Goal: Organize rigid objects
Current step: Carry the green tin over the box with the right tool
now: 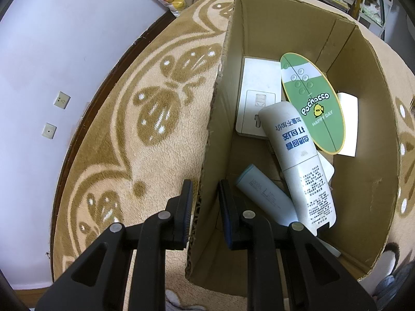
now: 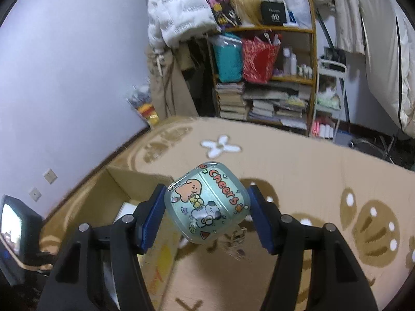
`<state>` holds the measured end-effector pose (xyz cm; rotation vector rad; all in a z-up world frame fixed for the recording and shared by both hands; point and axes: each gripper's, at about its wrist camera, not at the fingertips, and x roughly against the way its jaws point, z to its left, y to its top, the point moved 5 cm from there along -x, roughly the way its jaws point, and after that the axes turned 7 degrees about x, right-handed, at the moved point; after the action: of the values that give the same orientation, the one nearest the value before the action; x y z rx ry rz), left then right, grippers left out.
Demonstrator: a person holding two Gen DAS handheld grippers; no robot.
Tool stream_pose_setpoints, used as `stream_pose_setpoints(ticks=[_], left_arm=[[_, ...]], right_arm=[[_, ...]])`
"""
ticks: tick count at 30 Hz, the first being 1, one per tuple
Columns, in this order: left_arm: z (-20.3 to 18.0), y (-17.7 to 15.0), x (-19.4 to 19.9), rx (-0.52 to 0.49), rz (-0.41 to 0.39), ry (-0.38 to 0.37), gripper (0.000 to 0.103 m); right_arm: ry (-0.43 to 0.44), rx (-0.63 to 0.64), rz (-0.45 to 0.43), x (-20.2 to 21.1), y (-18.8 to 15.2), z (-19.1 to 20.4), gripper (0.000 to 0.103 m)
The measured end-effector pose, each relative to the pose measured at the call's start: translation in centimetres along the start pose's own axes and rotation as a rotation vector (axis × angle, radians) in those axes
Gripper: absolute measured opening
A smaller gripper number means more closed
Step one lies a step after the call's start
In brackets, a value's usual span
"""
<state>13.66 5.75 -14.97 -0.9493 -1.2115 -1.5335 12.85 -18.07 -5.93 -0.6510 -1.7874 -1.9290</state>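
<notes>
An open cardboard box (image 1: pixel 363 155) stands on a patterned beige blanket. It holds a white flat device (image 1: pixel 255 90), a green oval "Pochacco" item (image 1: pixel 313 103), a white printed bottle (image 1: pixel 298 160) and a pale blue power bank (image 1: pixel 264 194). My left gripper (image 1: pixel 205 184) straddles the box's left wall, its jaws a narrow gap apart and the left pad close to the outer face. My right gripper (image 2: pixel 206 194) is shut on a teal earbud case (image 2: pixel 207 207) with "Cheers" cartoon stickers. It hangs above the blanket, right of the box (image 2: pixel 116 189). A small charm dangles beneath the case.
The beige blanket (image 1: pixel 155 103) spreads around the box. A lilac wall with two sockets (image 1: pixel 62 99) lies to the left. A shelf of books and bags (image 2: pixel 264 77) stands behind, with hanging clothes. A dark device with a screen (image 2: pixel 13 220) is at the far left.
</notes>
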Motion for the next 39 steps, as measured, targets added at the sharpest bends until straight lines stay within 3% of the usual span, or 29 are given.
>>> stream_pose_setpoints(ticks=[9, 15, 24, 39], left_arm=[[0.0, 0.1, 0.0, 0.001, 0.001, 0.001, 0.019], [0.0, 0.1, 0.0, 0.003, 0.001, -0.001, 0.019], [0.0, 0.1, -0.1, 0.007, 0.002, -0.005, 0.019], [-0.2, 0.1, -0.3, 0.005, 0.001, -0.002, 0.020]], right_arm=[[0.055, 0.052, -0.089, 3.3, 2.2, 3.3, 0.067], [0.124, 0.072, -0.103, 3.7, 2.0, 5.7, 0.067], [0.196, 0.129, -0.032, 1.7, -0.1, 9.1, 0.067], [0.259, 0.119, 0.081, -2.0, -3.4, 10.0, 0.067]])
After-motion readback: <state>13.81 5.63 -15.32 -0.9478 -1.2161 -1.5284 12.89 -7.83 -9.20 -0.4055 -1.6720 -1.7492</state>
